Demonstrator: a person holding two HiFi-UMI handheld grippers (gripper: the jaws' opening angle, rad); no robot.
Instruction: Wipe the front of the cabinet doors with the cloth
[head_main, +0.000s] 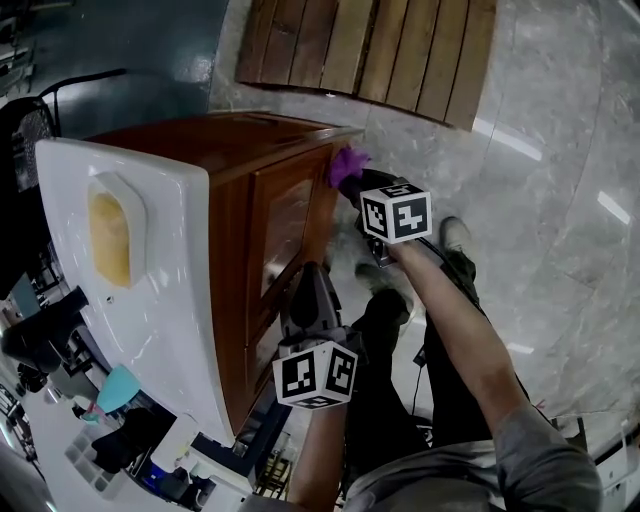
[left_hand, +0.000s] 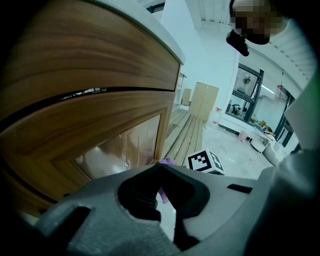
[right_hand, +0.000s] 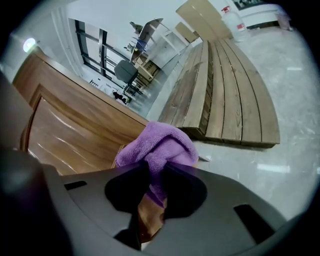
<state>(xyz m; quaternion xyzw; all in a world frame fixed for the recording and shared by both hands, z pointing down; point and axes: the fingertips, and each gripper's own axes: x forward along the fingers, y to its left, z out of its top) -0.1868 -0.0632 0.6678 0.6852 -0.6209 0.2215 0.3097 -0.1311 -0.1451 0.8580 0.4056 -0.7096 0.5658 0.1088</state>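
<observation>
Purple cloth (head_main: 347, 163) is bunched in your right gripper (head_main: 350, 186), just above centre of the head view. The jaws are clamped tight on a fold, with the rest of the cloth bulging out past the tips. It sits at the far corner of the brown wooden cabinet (head_main: 232, 142), by the outer edge of the door (head_main: 285, 225); whether it presses on the wood cannot be told. The only markings are the black-and-white square patterns on each marker cube (head_main: 396, 212).

To the right of the cabinet front you have open grey tiled floor (head_main: 560, 180). A slatted wooden platform (head_main: 370, 50) lies along the top of the frame, and the cabinet's white top (head_main: 150, 300) fills the left.

Your left gripper (head_main: 312, 287) is at lower centre, close to the nearer part of the door. Its jaws are pressed together at the tips with nothing between them.
</observation>
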